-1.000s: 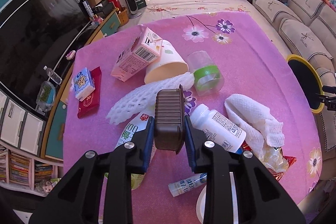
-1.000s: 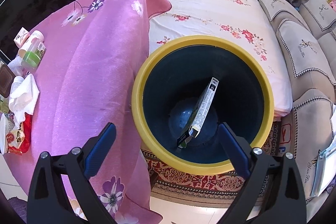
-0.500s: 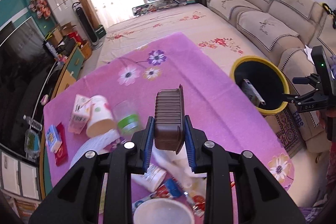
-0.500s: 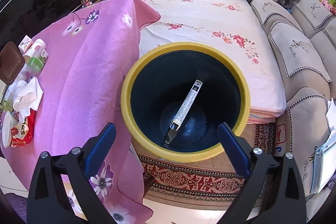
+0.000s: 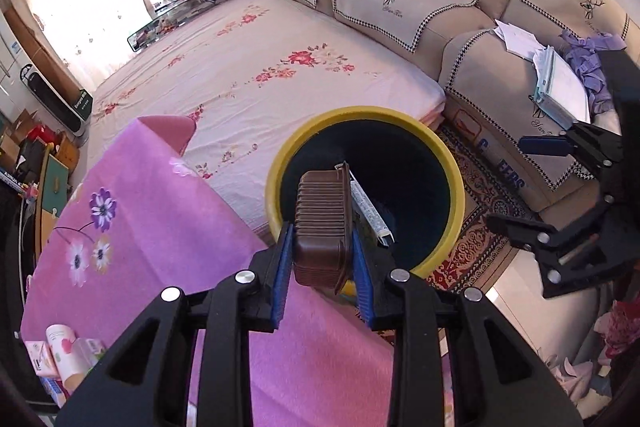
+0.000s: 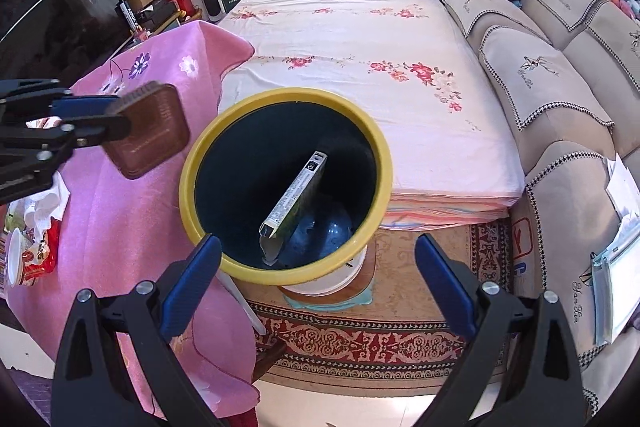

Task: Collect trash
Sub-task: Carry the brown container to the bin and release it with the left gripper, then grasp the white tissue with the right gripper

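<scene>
A brown ridged plastic tray (image 5: 323,227) is clamped between the blue pads of my left gripper (image 5: 322,247), held at the near rim of the yellow-rimmed dark bin (image 5: 362,115). From the right wrist view the same brown tray (image 6: 150,129) hangs left of the bin (image 6: 376,147), above the pink cloth. A flattened carton (image 6: 296,199) leans inside the bin. My right gripper (image 6: 316,271) stands wide open over the bin's near edge with nothing between its fingers. It also shows at the right of the left wrist view as the right gripper (image 5: 532,183).
The pink flowered tablecloth (image 5: 152,227) carries leftover trash: a paper cup and carton (image 5: 56,351), a red wrapper and white tissue (image 6: 40,243). A floral mattress (image 6: 360,39), beige sofa (image 6: 560,75) and patterned rug (image 6: 360,335) surround the bin.
My left gripper carried the brown tray from above the trash pile across the table to the bin's rim. The right gripper drew back a little; the bin sits farther from it.
</scene>
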`<state>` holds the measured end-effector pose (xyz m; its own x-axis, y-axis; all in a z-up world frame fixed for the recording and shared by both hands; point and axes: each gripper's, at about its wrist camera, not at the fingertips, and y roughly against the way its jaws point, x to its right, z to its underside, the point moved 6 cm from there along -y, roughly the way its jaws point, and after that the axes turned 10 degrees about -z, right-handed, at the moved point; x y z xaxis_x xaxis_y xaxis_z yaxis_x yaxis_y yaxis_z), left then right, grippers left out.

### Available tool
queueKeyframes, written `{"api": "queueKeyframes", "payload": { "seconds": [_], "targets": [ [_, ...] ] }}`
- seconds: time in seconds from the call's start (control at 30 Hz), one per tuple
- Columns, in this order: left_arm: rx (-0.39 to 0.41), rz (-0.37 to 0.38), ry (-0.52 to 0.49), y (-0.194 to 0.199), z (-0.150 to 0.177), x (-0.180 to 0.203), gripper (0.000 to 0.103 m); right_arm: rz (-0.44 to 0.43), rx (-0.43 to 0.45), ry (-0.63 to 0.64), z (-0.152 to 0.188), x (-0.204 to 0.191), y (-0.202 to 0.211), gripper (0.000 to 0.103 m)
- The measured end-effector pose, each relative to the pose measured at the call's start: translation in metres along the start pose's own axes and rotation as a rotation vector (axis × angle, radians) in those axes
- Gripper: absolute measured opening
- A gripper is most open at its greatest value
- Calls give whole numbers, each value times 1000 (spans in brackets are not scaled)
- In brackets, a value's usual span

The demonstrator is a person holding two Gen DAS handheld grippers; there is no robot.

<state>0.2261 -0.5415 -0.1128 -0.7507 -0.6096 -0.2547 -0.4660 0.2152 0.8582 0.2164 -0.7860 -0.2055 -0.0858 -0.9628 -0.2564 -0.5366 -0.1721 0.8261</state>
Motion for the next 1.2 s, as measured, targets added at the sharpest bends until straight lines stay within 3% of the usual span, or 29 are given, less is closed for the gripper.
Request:
{"api": "queueKeyframes", "payload": {
  "seconds": [0.03, 0.13, 0.2, 0.3, 0.43, 0.47, 0.57, 0.77, 0.9, 1.0, 1.2],
  "targets": [
    [-8, 3, 5, -12, -2, 2, 31, 0, 2, -4, 0, 2, 1, 93],
    [-38, 6, 22, -44, -12, 6, 61, 0, 2, -14, 3, 5, 2, 93],
    [-36, -3, 33, -44, -14, 4, 62, 1, -3, -14, 6, 4, 2, 93],
    [7, 13, 63, -21, -10, -14, 62, 0, -10, -4, 8, -1, 2, 93],
    [137, -37, 125, 42, 12, -52, 89, -9, -16, 10, 7, -14, -4, 93],
    [168, -61, 152, 58, 21, -62, 91, -15, -20, 17, 6, -20, -6, 93],
    [221, -128, 235, 100, 59, -98, 94, -36, -28, 48, 4, -42, -14, 93],
    [227, -227, 442, 152, 161, -171, 97, -103, -53, 157, 2, -111, -31, 93],
    [199, -318, 535, 166, 236, -208, 98, -156, -79, 243, 2, -167, -43, 93],
    [185, -338, 618, 172, 287, -230, 98, -192, -94, 305, 5, -210, -49, 93],
    [169, -401, 692, 176, 363, -257, 98, -271, -100, 383, 10, -285, -54, 93]
  ]
}}
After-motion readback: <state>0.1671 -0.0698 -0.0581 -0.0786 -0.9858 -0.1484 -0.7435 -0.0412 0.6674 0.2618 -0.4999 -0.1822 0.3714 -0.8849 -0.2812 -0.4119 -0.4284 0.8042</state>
